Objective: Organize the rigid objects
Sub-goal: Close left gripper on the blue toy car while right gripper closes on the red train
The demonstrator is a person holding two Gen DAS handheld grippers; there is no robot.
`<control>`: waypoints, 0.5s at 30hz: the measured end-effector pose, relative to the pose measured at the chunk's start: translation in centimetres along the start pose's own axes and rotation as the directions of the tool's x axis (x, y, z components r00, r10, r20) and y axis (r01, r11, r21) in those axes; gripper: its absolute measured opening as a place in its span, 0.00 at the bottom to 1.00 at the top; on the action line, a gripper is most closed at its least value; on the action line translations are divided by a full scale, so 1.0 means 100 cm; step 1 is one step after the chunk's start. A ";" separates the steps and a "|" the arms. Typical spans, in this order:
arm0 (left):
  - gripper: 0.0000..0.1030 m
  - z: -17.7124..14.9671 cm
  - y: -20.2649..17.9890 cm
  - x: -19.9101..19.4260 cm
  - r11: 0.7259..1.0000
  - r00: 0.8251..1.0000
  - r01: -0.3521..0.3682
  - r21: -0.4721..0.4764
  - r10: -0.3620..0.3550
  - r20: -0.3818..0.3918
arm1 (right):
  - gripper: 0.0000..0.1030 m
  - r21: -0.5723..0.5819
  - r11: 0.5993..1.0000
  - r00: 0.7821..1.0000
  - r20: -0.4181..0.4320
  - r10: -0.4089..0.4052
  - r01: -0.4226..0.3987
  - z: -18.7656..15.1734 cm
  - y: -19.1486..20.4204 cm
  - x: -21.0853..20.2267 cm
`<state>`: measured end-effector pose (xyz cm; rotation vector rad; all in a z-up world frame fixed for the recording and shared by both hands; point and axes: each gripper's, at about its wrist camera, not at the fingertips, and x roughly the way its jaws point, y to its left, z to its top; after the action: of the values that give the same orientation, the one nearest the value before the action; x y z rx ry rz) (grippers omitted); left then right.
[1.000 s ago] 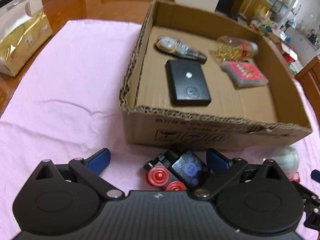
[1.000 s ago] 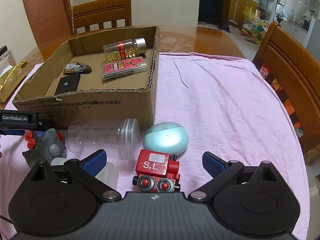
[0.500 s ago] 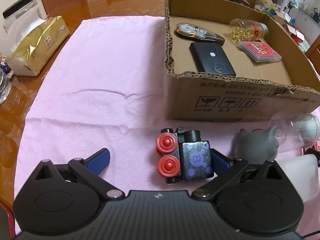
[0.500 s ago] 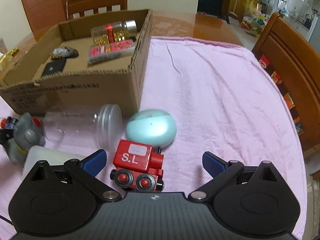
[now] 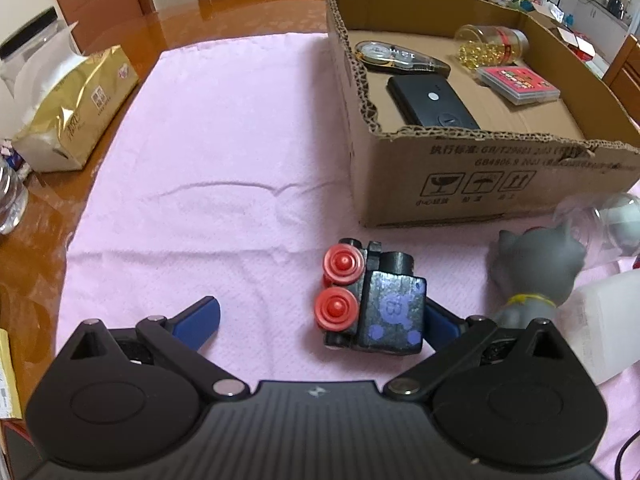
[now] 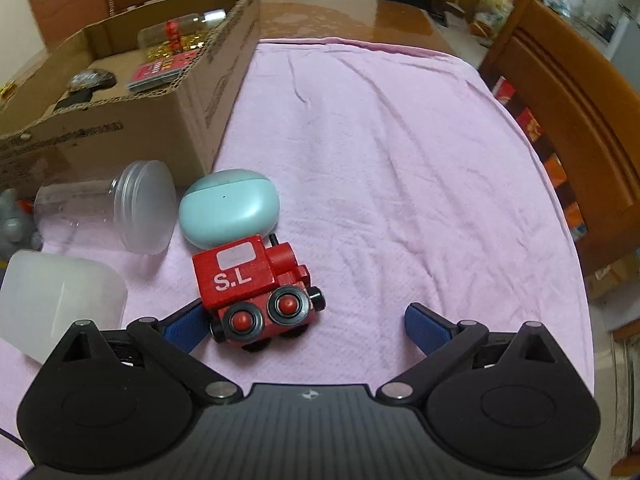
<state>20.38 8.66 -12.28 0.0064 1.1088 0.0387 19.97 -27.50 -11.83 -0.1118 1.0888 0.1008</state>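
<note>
Left gripper (image 5: 320, 318): spread wide, holding nothing, low over the pink cloth (image 5: 208, 168) near the worktop's front edge; right blue pad just beside or touching the black toy train (image 5: 372, 304), contact not certain, left pad well apart from it. Black toy train: on its side on the cloth, two red wheels facing the left pad, purple-marked face up, just in front of the cardboard box (image 5: 480, 184). Cardboard box: open-topped, toward the rear of the cloth, containing a black flat device (image 5: 432, 104), correction-tape dispenser (image 5: 396, 56), clear jar of gold capsules (image 5: 492, 44) lying on its side, and red card case (image 5: 518, 84). Grey cat figurine (image 5: 536, 272): upright on the cloth right of the black train, beside a white plastic container (image 5: 600, 328). Gold tissue pack (image 5: 76, 108): on the bare wooden worktop at the cloth's left edge. Right gripper (image 6: 304, 326): likewise wide open, gripping nothing; left pad touching or just beside the red toy train (image 6: 252, 284), right pad well clear. Red toy train: marked "S.L", resting on the cloth with two red-hubbed wheels facing the camera. Mint earbud case (image 6: 228, 208): just behind the red train, near the box's front right corner. Clear lidded jar (image 6: 108, 208): lying on its side, left of the earbud case, in front of the box. Wooden chair (image 6: 560, 92): at the worktop's right edge.
</note>
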 end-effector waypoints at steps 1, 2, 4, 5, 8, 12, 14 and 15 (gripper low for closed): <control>0.99 0.000 0.000 0.000 1.000 1.000 0.011 -0.001 -0.011 -0.002 | 1.00 -0.007 1.000 1.000 0.001 0.009 -0.009 0.000 0.000 0.000; 0.99 -0.001 -0.002 0.000 1.000 1.000 0.021 0.007 -0.021 0.003 | 1.00 -0.013 1.000 1.000 0.004 0.015 -0.014 0.000 0.000 0.000; 0.99 -0.004 -0.006 -0.002 0.999 0.999 0.017 0.029 -0.018 0.029 | 1.00 -0.031 0.999 1.000 0.015 0.026 -0.025 0.000 0.000 0.001; 0.99 -0.004 -0.008 -0.002 0.999 0.999 0.018 0.035 -0.019 0.031 | 1.00 -0.039 0.999 0.999 0.020 0.030 -0.030 0.000 0.000 0.001; 0.89 -0.001 -0.011 -0.003 0.998 0.998 0.041 0.039 -0.042 0.042 | 1.00 -0.064 0.997 0.998 0.037 0.046 -0.043 -0.002 -0.001 0.000; 0.76 0.001 -0.016 -0.006 0.998 0.998 0.040 0.038 -0.042 0.050 | 1.00 -0.087 0.995 0.997 0.054 0.061 -0.056 -0.005 -0.004 -0.002; 0.70 0.000 -0.018 -0.008 0.998 0.998 0.039 0.041 -0.041 0.051 | 1.00 -0.097 0.993 0.996 0.056 0.066 -0.061 -0.004 -0.004 -0.001; 0.66 -0.001 -0.019 -0.009 0.998 0.998 0.040 0.040 -0.042 0.052 | 1.00 -0.103 0.993 0.996 0.057 0.070 -0.064 -0.005 -0.004 -0.001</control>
<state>19.95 6.72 -11.55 0.0195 1.0563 -0.0202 19.55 -28.01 -11.90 -0.1619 1.0268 0.2180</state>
